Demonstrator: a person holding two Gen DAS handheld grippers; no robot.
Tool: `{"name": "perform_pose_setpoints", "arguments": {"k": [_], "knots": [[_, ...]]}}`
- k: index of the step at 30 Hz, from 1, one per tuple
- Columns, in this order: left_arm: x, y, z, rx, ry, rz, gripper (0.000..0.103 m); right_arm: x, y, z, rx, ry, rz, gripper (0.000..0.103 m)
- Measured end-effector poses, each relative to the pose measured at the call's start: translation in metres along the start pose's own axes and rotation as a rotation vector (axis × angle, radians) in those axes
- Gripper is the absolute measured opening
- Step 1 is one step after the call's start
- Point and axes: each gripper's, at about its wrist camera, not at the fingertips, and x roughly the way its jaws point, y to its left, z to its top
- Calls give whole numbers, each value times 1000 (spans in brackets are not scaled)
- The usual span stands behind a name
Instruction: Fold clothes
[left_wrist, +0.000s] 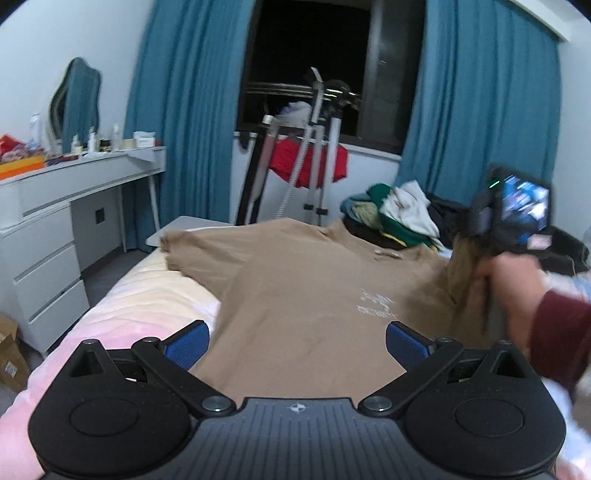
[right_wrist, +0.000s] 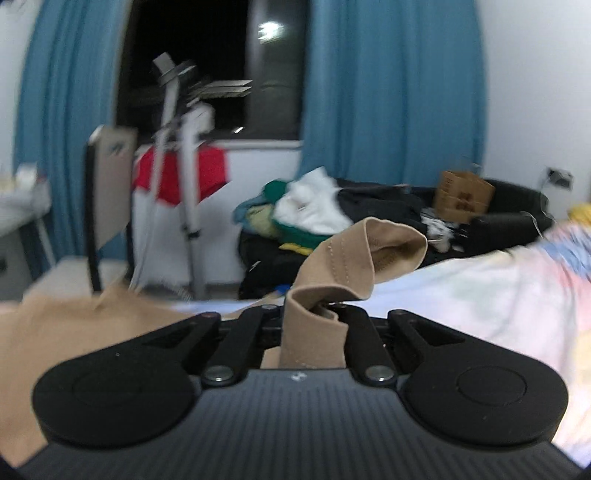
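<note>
- tan shirt (left_wrist: 295, 295) is spread flat on the bed (left_wrist: 147, 295); it's got small white chest print, way too blurry to read
- left gripper (left_wrist: 297, 343) hovers over the near hem, blue pads (left_wrist: 188, 345) spread wide, holding nothing
- right gripper (right_wrist: 308, 314) is clamped tight on a tan sleeve cuff (right_wrist: 362, 251), fabric curling up past the fingers
- cardboard box (right_wrist: 463, 195) in back has print, unreadable

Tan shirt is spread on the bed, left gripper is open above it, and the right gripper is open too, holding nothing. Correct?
Not quite. The right gripper is shut on the tan shirt's sleeve, as the right wrist view shows. The rest stands: shirt spread on the bed, left gripper open.
</note>
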Motion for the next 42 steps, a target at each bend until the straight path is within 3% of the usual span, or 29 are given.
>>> {"name": "perform_pose_setpoints", "arguments": {"k": [4,8,9,11,12,13,18,27,35,39,42], "knots": [[9,17,-2,-48,21,19,103,17,65,-27,-89,59,44,11],[23,25,-7,-49,52,34,103,30,93,-48,-79,163,101,14],[27,25,-8,-49,58,32,103,35,95,-51,-71,205,132,19],[31,25,-9,-51,66,23,103,36,99,-53,-66,253,201,38],[31,26,-10,-54,68,17,103,34,101,-53,-67,262,241,62],[32,25,-10,-57,68,9,103,31,101,-50,-68,265,294,75],[30,20,-10,-45,49,-5,103,-7,89,-26,-36,243,414,76],[11,2,-14,-25,35,-33,103,-159,-6,0,139,195,494,76],[-18,-18,-31,24,42,-50,103,-290,-97,-35,194,184,453,76],[-37,-33,-39,67,40,-69,102,-319,-129,-68,218,167,456,76],[-52,-48,-45,105,40,-103,101,-316,-147,-71,271,144,409,76]]}}
